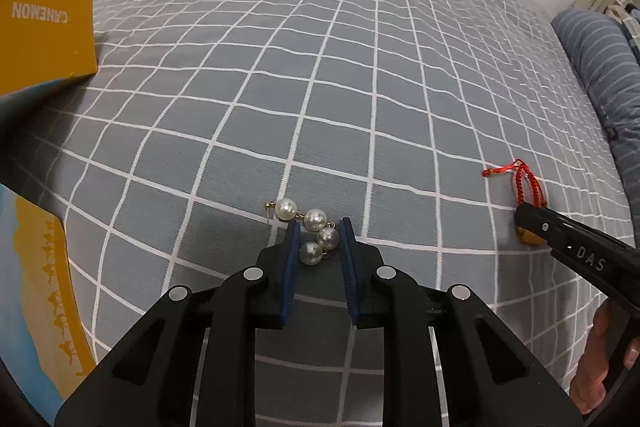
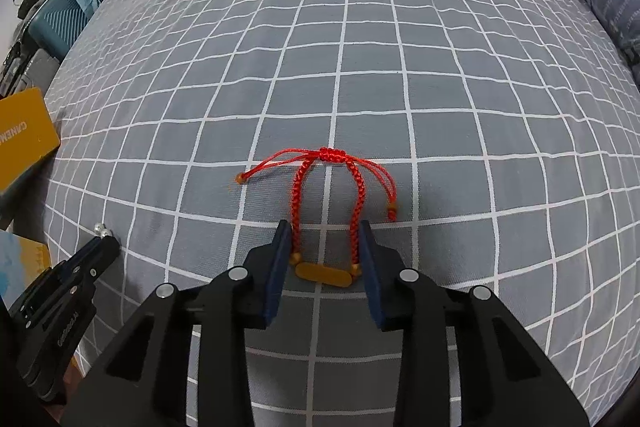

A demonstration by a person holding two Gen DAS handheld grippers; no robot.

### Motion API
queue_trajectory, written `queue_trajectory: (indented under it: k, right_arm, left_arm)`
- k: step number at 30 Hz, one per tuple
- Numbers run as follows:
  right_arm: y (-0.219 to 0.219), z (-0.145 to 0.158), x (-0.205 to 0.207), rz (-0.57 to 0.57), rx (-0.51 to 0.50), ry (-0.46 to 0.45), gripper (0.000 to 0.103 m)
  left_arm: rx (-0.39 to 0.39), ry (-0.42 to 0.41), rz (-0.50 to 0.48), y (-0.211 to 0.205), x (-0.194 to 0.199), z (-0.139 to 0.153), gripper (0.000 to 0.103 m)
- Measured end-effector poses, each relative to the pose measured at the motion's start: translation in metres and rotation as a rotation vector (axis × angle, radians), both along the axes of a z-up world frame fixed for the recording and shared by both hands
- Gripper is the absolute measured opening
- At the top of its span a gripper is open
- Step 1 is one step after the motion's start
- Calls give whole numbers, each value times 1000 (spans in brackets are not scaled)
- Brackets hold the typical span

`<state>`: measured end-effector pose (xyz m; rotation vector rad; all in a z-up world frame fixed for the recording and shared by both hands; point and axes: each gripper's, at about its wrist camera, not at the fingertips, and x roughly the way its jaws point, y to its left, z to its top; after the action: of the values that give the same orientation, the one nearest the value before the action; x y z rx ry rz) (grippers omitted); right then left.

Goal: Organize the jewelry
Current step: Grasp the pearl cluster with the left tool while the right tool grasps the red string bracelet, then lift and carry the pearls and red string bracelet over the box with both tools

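Straddling the pearl earrings (image 1: 313, 231) on the bedspread (image 1: 360, 75), the left gripper (image 1: 319, 231) looks unclamped and may pinch one pearl only, while the right gripper (image 2: 325, 233), jaws parted around the red bracelet (image 2: 328, 211), could snag fabric.
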<state>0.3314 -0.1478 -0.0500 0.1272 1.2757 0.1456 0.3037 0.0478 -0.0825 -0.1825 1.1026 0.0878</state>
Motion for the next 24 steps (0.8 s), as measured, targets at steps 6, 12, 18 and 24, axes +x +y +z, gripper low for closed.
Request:
queue_trajectory:
  k: [6, 12, 18, 24]
  right_arm:
    - [1, 7, -6, 5, 12, -8, 32]
    - [0, 15, -9, 3, 20, -23, 32]
    - [-1, 28, -17, 1, 13, -50, 32]
    - [-1, 45, -27, 0, 2, -84, 32]
  left_arm:
    - [-9, -9, -11, -3, -5, 7, 19]
    - [-8, -24, -24, -7, -11, 18, 19]
    - [-3, -38, -37, -9, -17, 29, 19]
    - [-7, -55, -46, -10, -27, 43, 19]
